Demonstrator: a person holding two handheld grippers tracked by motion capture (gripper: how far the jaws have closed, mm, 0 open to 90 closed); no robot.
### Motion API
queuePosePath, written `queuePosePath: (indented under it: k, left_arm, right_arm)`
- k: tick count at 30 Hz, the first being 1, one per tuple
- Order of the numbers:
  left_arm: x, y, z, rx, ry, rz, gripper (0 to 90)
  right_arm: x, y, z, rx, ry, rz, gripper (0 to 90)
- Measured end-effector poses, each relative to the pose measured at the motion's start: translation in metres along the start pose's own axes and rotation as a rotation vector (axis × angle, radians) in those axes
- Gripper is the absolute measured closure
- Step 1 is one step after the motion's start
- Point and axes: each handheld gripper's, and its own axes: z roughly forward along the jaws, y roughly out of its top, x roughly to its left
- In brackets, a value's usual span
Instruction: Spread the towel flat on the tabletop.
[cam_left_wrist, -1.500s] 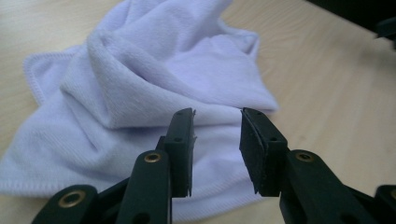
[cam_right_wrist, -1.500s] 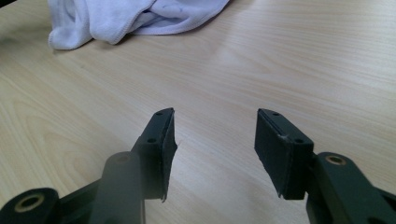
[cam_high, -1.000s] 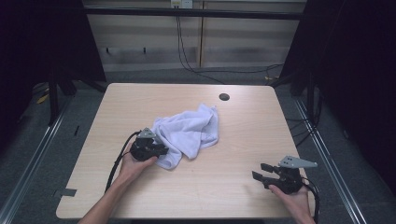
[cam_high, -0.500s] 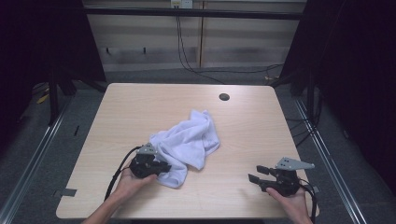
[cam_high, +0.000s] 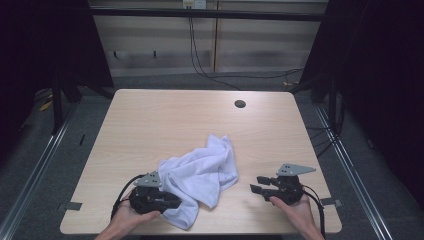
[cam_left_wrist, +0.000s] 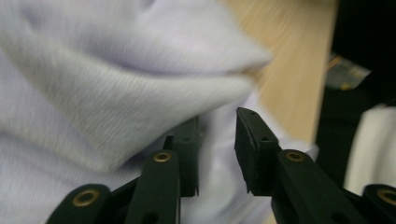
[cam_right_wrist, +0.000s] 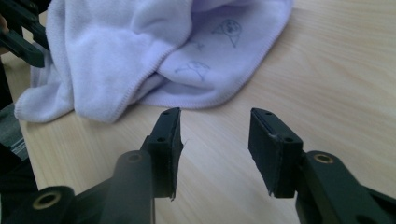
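A white towel (cam_high: 200, 172) lies crumpled on the near middle of the wooden table (cam_high: 175, 115). My left gripper (cam_high: 175, 201) lies at the towel's near left corner, its tips tucked under the cloth. In the left gripper view its jaws (cam_left_wrist: 217, 123) stand a narrow gap apart, a fold of towel (cam_left_wrist: 116, 70) draped over the left one and the other pad bare. My right gripper (cam_high: 255, 184) rests near the front right, open and empty, pointing at the towel. The right gripper view shows its jaws (cam_right_wrist: 215, 116) just short of the towel's hem (cam_right_wrist: 140, 46), and the left gripper (cam_right_wrist: 18, 32) beyond.
A dark round cable hole (cam_high: 240, 104) sits near the table's far edge. Metal rails (cam_high: 45, 160) run along the floor on both sides, and cables hang behind the table. Bare wood spans the far half.
The left gripper has pulled back toward the near edge, and the towel has slid with it from mid-table toward the front. The right gripper has barely moved.
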Motion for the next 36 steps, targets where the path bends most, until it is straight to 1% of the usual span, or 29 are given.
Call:
queuePosePath:
  k: [1, 2, 4, 5, 7, 8, 9, 10, 11, 12, 13, 15, 17, 18, 20, 21, 22, 23, 24, 26, 27, 28, 29, 30, 31, 32, 33, 34, 36]
  left_arm:
    - [-0.001, 0.011, -0.003, -0.031, 0.007, 0.018, 68.8]
    - [-0.001, 0.011, -0.003, -0.031, 0.007, 0.018, 68.7]
    - [0.001, 0.039, 0.000, -0.090, 0.021, 0.034, 67.2]
    - [0.001, 0.039, 0.000, -0.090, 0.021, 0.034, 67.0]
    - [0.006, 0.060, 0.005, -0.114, 0.045, 0.070, 66.4]
    - [0.010, 0.069, 0.009, -0.121, 0.063, 0.073, 65.9]
    - [0.016, 0.077, 0.014, -0.131, 0.055, 0.059, 65.8]
    - [0.022, 0.084, 0.021, -0.114, 0.057, 0.057, 65.1]
    - [0.027, 0.089, 0.028, -0.092, 0.061, 0.063, 61.7]
    - [0.033, 0.091, 0.037, -0.064, 0.077, 0.062, 59.1]
    - [0.039, 0.093, 0.045, -0.035, 0.105, 0.061, 59.1]
    - [0.050, 0.089, 0.059, -0.014, 0.119, -0.006, 53.0]
    - [0.055, 0.083, 0.066, -0.003, 0.098, -0.009, 50.5]
    - [0.055, 0.079, 0.070, 0.008, 0.091, -0.012, 48.2]
    - [0.056, 0.073, 0.078, 0.065, 0.094, 0.013, 48.2]
    - [0.056, 0.071, 0.080, 0.090, 0.100, 0.026, 50.7]
    - [0.056, 0.068, 0.081, 0.085, 0.115, 0.023, 55.8]
    - [0.056, 0.068, 0.081, 0.085, 0.115, 0.023, 64.9]
    - [0.056, 0.067, 0.080, 0.079, 0.113, 0.020, 64.9]
    - [0.058, 0.066, 0.078, 0.055, 0.080, 0.000, 76.7]
    - [0.059, 0.065, 0.076, 0.051, 0.069, -0.008, 78.2]
    - [0.062, 0.064, 0.073, 0.025, 0.036, -0.030, 79.7]
    - [0.062, 0.065, 0.071, 0.014, 0.033, -0.031, 80.0]
    - [0.062, 0.065, 0.071, 0.014, 0.033, -0.031, 80.3]
    - [0.062, 0.066, 0.067, -0.006, 0.031, -0.033, 80.3]
    - [0.063, 0.067, 0.064, -0.032, 0.022, -0.042, 80.6]
    - [0.063, 0.068, 0.059, -0.055, 0.022, -0.047, 80.8]
    - [0.064, 0.071, 0.049, -0.100, 0.026, -0.050, 81.3]
    - [0.066, 0.072, 0.037, -0.173, 0.031, -0.078, 82.1]
  right_arm:
    - [0.002, 0.007, 0.004, -0.021, 0.017, -0.001, 57.3]
    - [0.002, 0.007, 0.004, -0.021, 0.017, -0.001, 57.3]
    - [0.004, 0.018, 0.017, -0.017, 0.038, -0.019, 59.9]
    - [0.004, 0.021, 0.022, -0.013, 0.048, -0.024, 60.6]
    - [0.004, 0.024, 0.027, -0.010, 0.053, -0.034, 60.9]
    - [0.004, 0.028, 0.031, -0.007, 0.055, -0.042, 60.8]
    - [0.004, 0.031, 0.036, -0.007, 0.056, -0.041, 59.6]
    - [0.003, 0.034, 0.041, -0.010, 0.055, -0.043, 57.2]
    - [0.002, 0.040, 0.052, 0.000, 0.047, -0.028, 50.2]
    - [0.001, 0.043, 0.059, 0.018, 0.053, -0.030, 50.4]
    - [0.001, 0.043, 0.059, 0.018, 0.053, -0.030, 50.4]
    - [-0.001, 0.046, 0.069, 0.037, 0.067, -0.042, 50.4]
    - [-0.003, 0.045, 0.079, 0.039, 0.092, -0.039, 50.3]
    - [-0.004, 0.040, 0.086, 0.061, 0.100, -0.050, 48.3]
    - [-0.003, 0.038, 0.088, 0.074, 0.108, -0.054, 47.3]
    - [-0.001, 0.034, 0.090, 0.091, 0.107, -0.071, 44.7]
    - [-0.001, 0.033, 0.091, 0.095, 0.106, -0.079, 43.6]
    - [-0.001, 0.033, 0.091, 0.095, 0.106, -0.079, 43.6]
    - [0.001, 0.032, 0.092, 0.106, 0.102, -0.094, 43.4]
    - [0.005, 0.029, 0.096, 0.125, 0.086, -0.128, 42.7]
    - [0.008, 0.029, 0.098, 0.123, 0.083, -0.140, 42.7]
    - [0.012, 0.030, 0.101, 0.131, 0.067, -0.168, 46.5]
    - [0.013, 0.032, 0.103, 0.133, 0.050, -0.168, 51.2]
    - [0.013, 0.032, 0.103, 0.133, 0.050, -0.168, 51.2]
    - [0.013, 0.033, 0.104, 0.134, 0.034, -0.171, 59.7]
    - [0.013, 0.035, 0.105, 0.140, 0.017, -0.166, 69.3]
    - [0.011, 0.036, 0.105, 0.143, 0.029, -0.152, 77.6]
    - [0.008, 0.037, 0.104, 0.137, 0.037, -0.131, 81.0]
    - [-0.004, 0.041, 0.094, 0.113, 0.039, -0.047, 83.3]
